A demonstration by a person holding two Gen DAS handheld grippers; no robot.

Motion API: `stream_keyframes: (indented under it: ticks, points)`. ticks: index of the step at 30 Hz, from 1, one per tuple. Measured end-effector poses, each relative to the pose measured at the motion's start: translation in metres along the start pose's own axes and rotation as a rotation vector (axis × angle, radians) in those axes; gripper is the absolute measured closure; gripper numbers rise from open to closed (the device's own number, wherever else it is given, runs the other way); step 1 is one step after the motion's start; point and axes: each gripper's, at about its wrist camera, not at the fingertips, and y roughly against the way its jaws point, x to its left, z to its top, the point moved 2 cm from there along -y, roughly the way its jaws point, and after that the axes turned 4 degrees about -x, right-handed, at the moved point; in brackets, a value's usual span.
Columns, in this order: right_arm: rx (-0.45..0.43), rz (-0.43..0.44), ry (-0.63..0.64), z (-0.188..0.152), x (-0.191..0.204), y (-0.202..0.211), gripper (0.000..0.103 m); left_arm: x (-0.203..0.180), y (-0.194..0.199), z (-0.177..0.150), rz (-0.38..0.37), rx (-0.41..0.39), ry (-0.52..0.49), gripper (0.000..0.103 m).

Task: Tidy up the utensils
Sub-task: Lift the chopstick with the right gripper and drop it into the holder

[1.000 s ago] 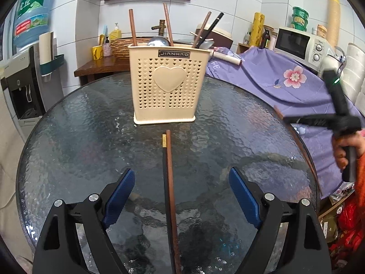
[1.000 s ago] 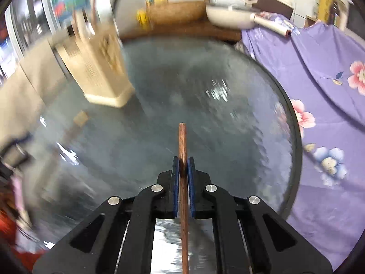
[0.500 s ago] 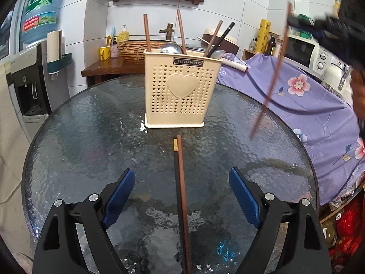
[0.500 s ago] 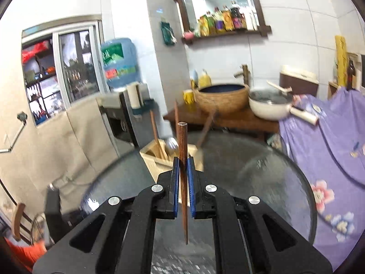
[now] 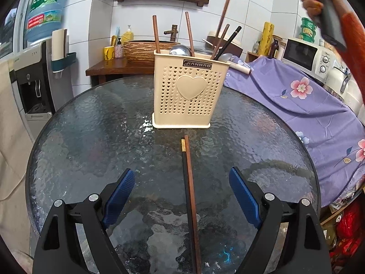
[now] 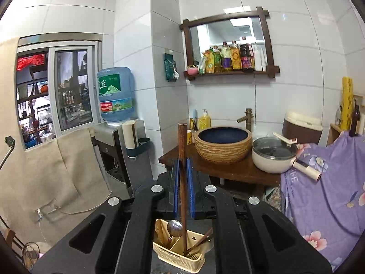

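Observation:
A cream perforated utensil holder (image 5: 190, 92) with a heart stands on the round glass table (image 5: 91, 125); it holds several chopsticks and spoons. A brown chopstick (image 5: 191, 196) and a black one (image 5: 183, 166) lie side by side in front of it, between my left gripper's (image 5: 181, 196) open blue pads. My right gripper (image 6: 182, 185) is shut on a brown chopstick (image 6: 182, 159), held upright above the holder (image 6: 180, 248), its lower end inside a compartment. That chopstick (image 5: 224, 9) shows above the holder in the left wrist view.
A purple flowered cloth (image 5: 296, 96) covers the counter right of the table, with a microwave (image 5: 305, 57) behind. A wooden stand with a basin (image 6: 224, 143) and a pot (image 6: 273, 157) is beyond the table. A water dispenser (image 5: 38, 68) stands at the left.
My right gripper has risen and carried its chopstick over the holder, turning it upright with the tip going into a compartment. My left gripper has edged left, still open.

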Motion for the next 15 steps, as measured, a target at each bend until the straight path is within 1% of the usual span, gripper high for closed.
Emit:
stream_keyframes:
  ticks: [3,8,10,11,12,14,15]
  points:
    - [0.048,-0.010,-0.027,-0.027,-0.009,-0.022,0.095,0.004,0.001,-0.003,0.006,0.003,0.003,0.021]
    - [0.157,-0.020,-0.068,-0.088,-0.021,-0.051,0.095,0.009,-0.004,-0.007,0.017,0.022,0.003,0.021]
    - [0.181,-0.032,-0.067,-0.105,-0.023,-0.056,0.095,0.010,-0.006,-0.009,0.024,0.029,0.002,0.021]
    - [0.182,-0.054,-0.050,-0.112,-0.023,-0.056,0.095,0.011,-0.008,-0.010,0.032,0.032,-0.003,0.021]
    - [0.176,-0.075,-0.029,-0.118,-0.022,-0.054,0.091,0.011,-0.009,-0.011,0.038,0.034,-0.008,0.021]
    - [0.134,-0.114,0.016,-0.124,-0.017,-0.044,0.069,0.013,-0.011,-0.013,0.053,0.042,-0.020,0.021]
    - [0.099,-0.138,0.045,-0.128,-0.013,-0.035,0.043,0.014,-0.013,-0.014,0.060,0.049,-0.029,0.021]
